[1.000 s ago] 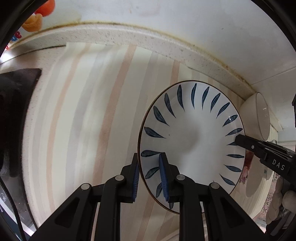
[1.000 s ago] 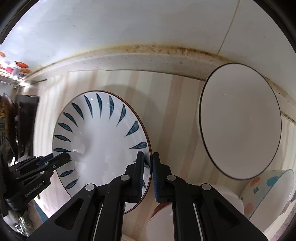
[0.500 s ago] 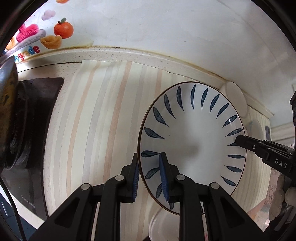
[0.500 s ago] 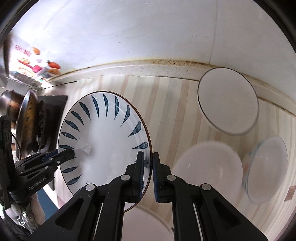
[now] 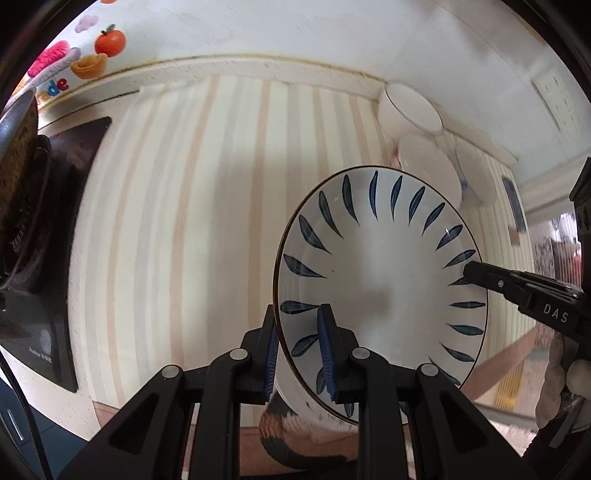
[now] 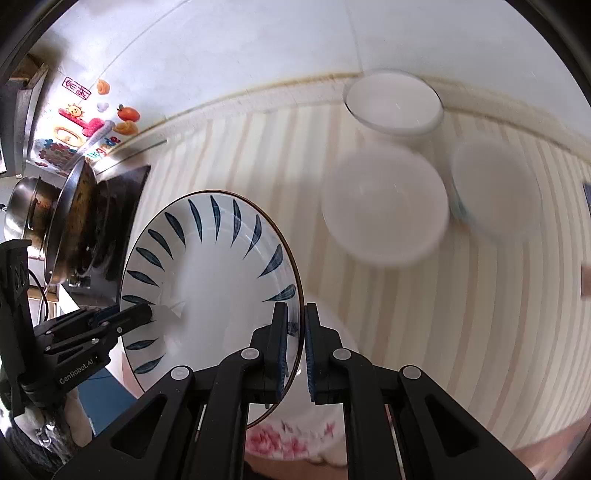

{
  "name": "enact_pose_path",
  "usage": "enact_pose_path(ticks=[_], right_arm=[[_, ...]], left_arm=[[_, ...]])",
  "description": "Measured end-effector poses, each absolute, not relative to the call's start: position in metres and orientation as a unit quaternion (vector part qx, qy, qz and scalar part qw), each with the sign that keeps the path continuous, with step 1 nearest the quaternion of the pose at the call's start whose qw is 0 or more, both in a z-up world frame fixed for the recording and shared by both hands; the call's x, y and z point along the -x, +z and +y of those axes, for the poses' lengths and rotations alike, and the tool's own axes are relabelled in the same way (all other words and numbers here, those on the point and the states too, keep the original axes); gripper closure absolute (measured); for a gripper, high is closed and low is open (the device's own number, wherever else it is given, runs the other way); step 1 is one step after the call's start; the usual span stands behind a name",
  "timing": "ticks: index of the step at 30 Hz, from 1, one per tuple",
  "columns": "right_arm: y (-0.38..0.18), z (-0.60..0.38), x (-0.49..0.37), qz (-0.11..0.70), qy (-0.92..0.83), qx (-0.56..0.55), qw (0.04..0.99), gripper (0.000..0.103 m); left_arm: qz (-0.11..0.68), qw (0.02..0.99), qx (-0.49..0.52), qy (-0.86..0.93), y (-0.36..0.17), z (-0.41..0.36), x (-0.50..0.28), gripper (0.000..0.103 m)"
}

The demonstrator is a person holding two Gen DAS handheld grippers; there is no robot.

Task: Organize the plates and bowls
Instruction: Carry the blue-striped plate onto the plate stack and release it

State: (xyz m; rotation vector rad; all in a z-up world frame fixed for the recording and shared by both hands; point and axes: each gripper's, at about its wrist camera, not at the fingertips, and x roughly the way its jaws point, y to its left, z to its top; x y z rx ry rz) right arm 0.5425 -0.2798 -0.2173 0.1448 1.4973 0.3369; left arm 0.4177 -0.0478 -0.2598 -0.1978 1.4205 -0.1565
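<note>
Both grippers hold one white plate with blue leaf marks (image 5: 380, 284), lifted above the striped counter; it also shows in the right wrist view (image 6: 207, 288). My left gripper (image 5: 298, 350) is shut on its left rim. My right gripper (image 6: 295, 343) is shut on the opposite rim and shows as a black finger at the plate's right edge (image 5: 480, 275). Three white bowls (image 6: 384, 199) (image 6: 393, 101) (image 6: 493, 192) stand at the back right of the counter. A bowl with red flowers (image 6: 291, 439) sits under the plate.
A striped mat (image 5: 184, 221) covers the counter. A black stove (image 5: 55, 236) with a pan (image 6: 70, 206) stands at the left. A white tiled wall (image 5: 295, 29) with stickers runs along the back.
Both grippers have risen and pulled back with the plate in them. The counter and the bowls now look smaller and farther below.
</note>
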Motion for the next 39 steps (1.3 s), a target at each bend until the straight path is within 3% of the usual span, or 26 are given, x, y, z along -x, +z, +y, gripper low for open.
enact_pose_path(ticks=[16,39], right_arm=[[-0.279,-0.319,-0.459,0.709,0.108,-0.105,0.689,0.093],[-0.295,-0.323,-0.457,0.719,0.104,-0.125,0.676,0.09]], left_arm=[[0.676,0.731,0.047,-0.08,-0.305,-0.08,-0.41,0.085],[0.697,0.711,0.054,-0.066,-0.315,-0.082,-0.416,0.084]])
